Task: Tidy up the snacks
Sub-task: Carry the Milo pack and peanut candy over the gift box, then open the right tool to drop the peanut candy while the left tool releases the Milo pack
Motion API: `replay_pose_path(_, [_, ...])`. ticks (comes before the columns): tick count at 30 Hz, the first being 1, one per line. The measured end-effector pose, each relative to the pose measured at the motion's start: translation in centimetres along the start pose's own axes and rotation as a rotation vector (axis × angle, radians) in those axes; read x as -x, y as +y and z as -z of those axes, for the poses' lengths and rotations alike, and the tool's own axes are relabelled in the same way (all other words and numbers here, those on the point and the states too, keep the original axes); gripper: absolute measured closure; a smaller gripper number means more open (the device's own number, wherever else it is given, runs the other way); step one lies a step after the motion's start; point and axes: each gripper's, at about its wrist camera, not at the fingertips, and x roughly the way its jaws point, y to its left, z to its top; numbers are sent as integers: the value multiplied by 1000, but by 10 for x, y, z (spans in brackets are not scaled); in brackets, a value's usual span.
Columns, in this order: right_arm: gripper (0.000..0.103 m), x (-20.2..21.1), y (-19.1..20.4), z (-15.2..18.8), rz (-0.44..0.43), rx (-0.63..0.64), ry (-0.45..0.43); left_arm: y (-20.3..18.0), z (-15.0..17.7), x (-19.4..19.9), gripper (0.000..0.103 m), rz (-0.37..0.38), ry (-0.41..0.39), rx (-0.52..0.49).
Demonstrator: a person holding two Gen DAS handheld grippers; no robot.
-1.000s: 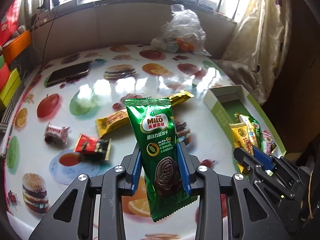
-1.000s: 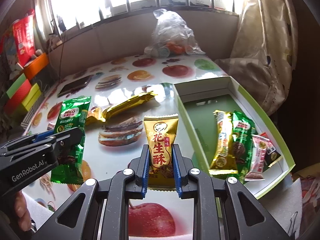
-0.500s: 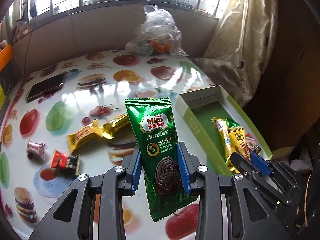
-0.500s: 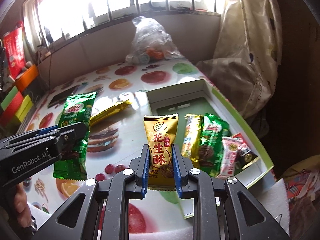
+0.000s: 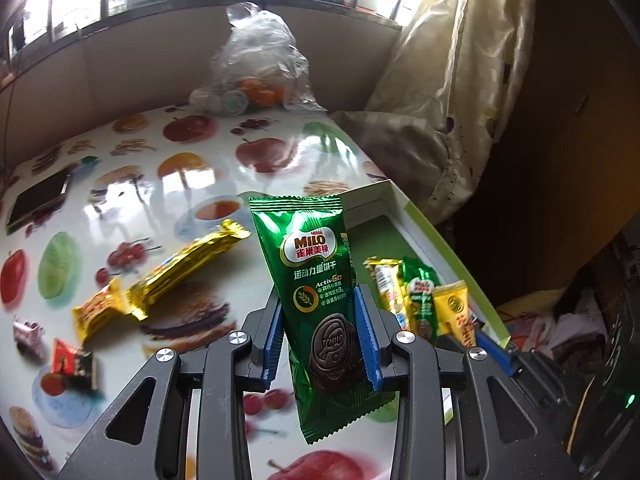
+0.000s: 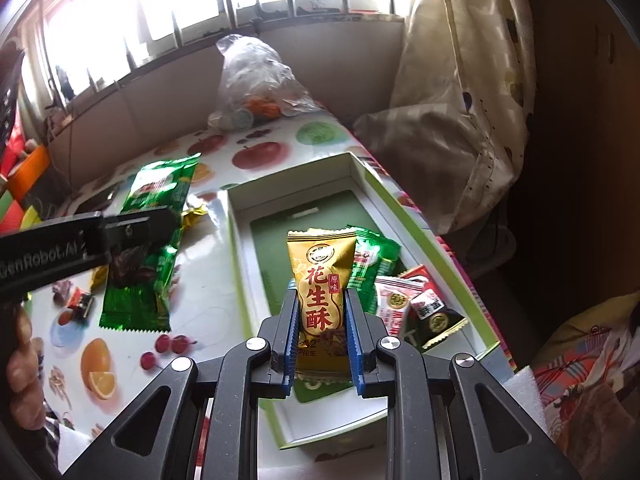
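Note:
My left gripper (image 5: 320,336) is shut on a green Milo biscuit packet (image 5: 316,280) and holds it upright above the table, just left of the white and green box (image 5: 440,240). It also shows in the right wrist view (image 6: 148,240). My right gripper (image 6: 322,326) is shut on a yellow peanut candy packet (image 6: 322,276) and holds it over the inside of the box (image 6: 240,264). Several snack packets (image 6: 400,296) lie in the box's right part. The yellow packet also shows in the left wrist view (image 5: 456,312).
On the fruit-print table lie two gold bars (image 5: 188,268), a red and black candy (image 5: 74,364) and a small wrapped candy (image 5: 26,334). A phone (image 5: 38,200) lies at the left. A plastic bag of goods (image 5: 260,72) stands at the back. A curtain (image 5: 460,100) hangs to the right.
Both grippers have moved right with their packets. The yellow packet now hangs over the box interior, and the Milo packet is closer to the box's left wall.

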Motion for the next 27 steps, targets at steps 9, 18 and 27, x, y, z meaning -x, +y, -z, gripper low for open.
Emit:
replay_pose_path(9, [83, -12, -18, 1, 16, -11, 36, -19, -14, -25, 68, 30, 37, -15])
replay_pose_path(18, [83, -20, -29, 4, 31, -19, 60, -29, -16, -56, 68, 50, 102, -14])
replay_pose_path(27, [82, -26, -30, 5, 39, -11, 70, -35, -13, -75, 68, 49, 147, -31])
